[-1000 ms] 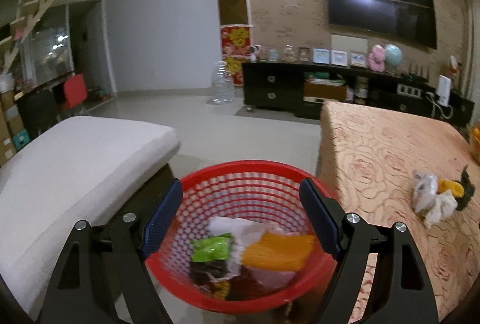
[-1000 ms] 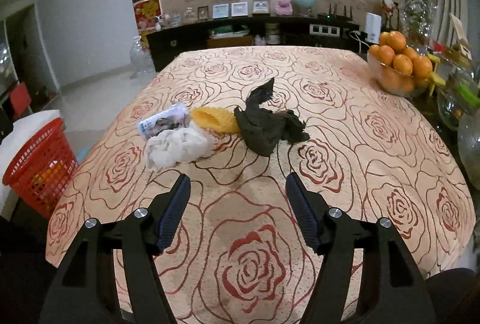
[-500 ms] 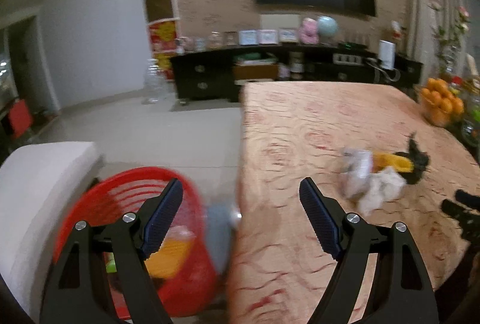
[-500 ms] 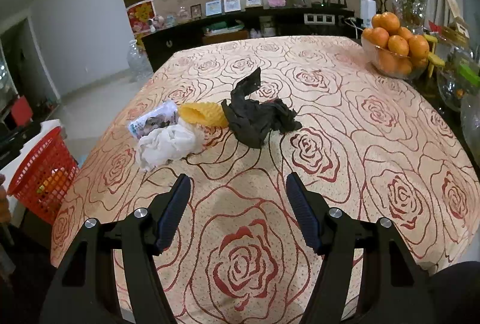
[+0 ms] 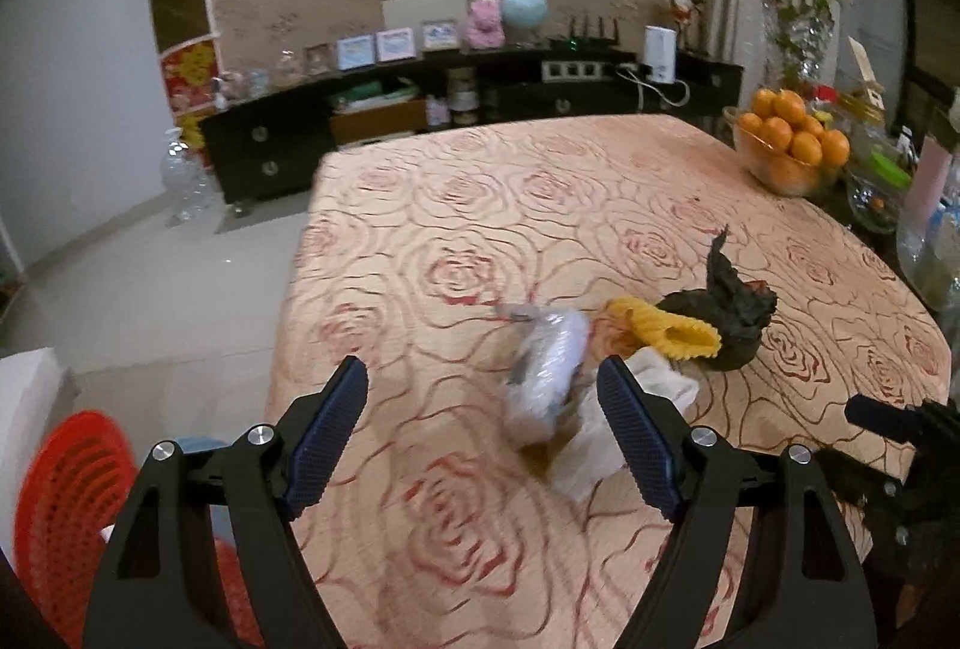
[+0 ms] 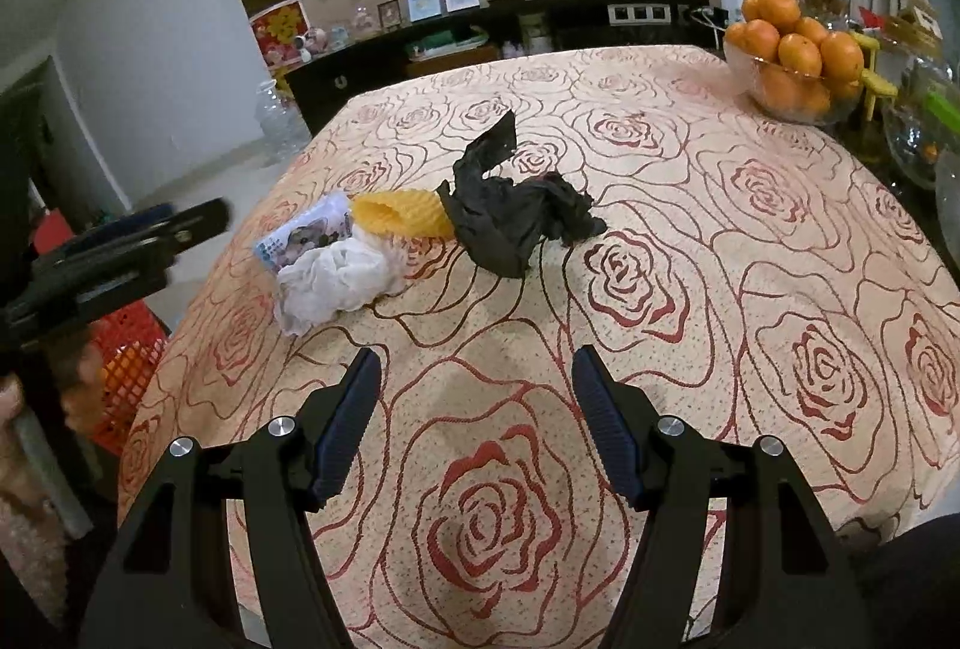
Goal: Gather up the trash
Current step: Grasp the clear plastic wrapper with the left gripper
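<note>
Trash lies in a clump on the rose-patterned tablecloth: a printed plastic packet, a crumpled white tissue, a yellow foam net and a black crumpled bag. In the left wrist view the packet, tissue, yellow net and black bag sit just beyond my left gripper. Its jaws are closing with nothing between them. My right gripper hovers open and empty over the near tablecloth, short of the clump. The red basket stands on the floor at lower left.
A glass bowl of oranges and glassware crowd the table's far right. A dark cabinet with frames and a TV stands beyond. A white cushioned seat flanks the basket. A hand holds the left gripper at the table's left edge.
My left gripper swung right from above the red basket to over the table, now facing the trash clump. The right gripper's view shifted slightly closer to the trash.
</note>
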Demonstrator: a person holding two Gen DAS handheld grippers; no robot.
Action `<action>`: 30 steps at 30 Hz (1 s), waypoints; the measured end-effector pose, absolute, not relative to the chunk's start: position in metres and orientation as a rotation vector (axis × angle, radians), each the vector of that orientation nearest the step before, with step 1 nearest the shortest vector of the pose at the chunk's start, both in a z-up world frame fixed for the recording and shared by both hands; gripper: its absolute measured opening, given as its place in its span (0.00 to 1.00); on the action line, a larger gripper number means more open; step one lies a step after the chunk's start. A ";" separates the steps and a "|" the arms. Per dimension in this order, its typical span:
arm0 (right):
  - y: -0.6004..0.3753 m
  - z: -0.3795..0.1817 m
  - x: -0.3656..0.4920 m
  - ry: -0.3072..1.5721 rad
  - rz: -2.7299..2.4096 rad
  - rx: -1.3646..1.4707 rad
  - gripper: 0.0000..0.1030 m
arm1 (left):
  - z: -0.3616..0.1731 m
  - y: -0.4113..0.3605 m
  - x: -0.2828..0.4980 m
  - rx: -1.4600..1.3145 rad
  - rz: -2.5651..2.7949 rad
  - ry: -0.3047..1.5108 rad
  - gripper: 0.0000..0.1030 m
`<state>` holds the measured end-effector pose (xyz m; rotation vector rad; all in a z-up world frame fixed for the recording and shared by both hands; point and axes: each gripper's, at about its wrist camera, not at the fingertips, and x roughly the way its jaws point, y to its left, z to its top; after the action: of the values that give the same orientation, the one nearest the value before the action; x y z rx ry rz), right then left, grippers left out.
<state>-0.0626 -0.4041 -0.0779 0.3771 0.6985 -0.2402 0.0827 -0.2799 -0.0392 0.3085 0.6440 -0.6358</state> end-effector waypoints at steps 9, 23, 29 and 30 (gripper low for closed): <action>-0.411 -0.088 -0.062 0.727 -0.225 0.425 0.62 | -0.080 -0.306 0.112 0.282 -0.700 0.795 0.26; -0.411 -0.090 -0.061 0.733 -0.227 0.418 0.62 | -0.074 -0.284 0.084 0.274 -0.719 0.768 0.18; -0.407 -0.089 -0.060 0.728 -0.227 0.400 0.62 | -0.058 -0.257 0.064 0.274 -0.659 0.724 0.18; -0.406 -0.089 -0.060 0.727 -0.226 0.397 0.62 | -0.055 -0.250 0.060 0.263 -0.646 0.720 0.18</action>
<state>-0.0602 -0.4064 -0.0886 0.3968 0.7267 -0.2259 0.0595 -0.2497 -0.0546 0.2633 0.7198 -0.6458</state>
